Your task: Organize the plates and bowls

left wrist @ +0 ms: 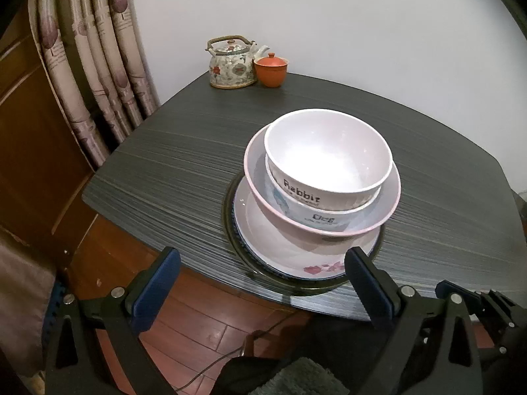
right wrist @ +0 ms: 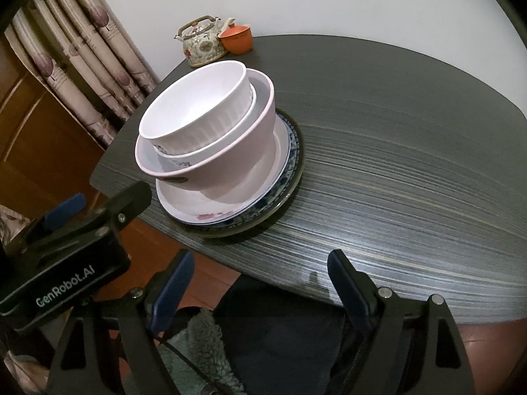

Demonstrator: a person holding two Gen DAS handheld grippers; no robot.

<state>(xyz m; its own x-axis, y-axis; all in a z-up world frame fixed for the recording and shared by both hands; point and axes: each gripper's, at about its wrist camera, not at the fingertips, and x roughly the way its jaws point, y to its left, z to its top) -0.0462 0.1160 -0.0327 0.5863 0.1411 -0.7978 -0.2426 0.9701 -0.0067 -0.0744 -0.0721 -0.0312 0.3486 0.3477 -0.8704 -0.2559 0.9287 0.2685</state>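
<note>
Three nested bowls (left wrist: 324, 177) sit on stacked plates (left wrist: 280, 253) near the counter (right wrist: 395, 164) edge, largest lowest, apparently for stability. Left gripper (left wrist: 260, 283) and right gripper (right wrist: 260, 283) hover nearby, jaws spread, empty.

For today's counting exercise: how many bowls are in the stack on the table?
3. The Rabbit bowl sits on top, nested in the Dog bowl, which sits inside the wide pink bowl. All rest on stacked plates; nothing smaller shows inside.
</note>
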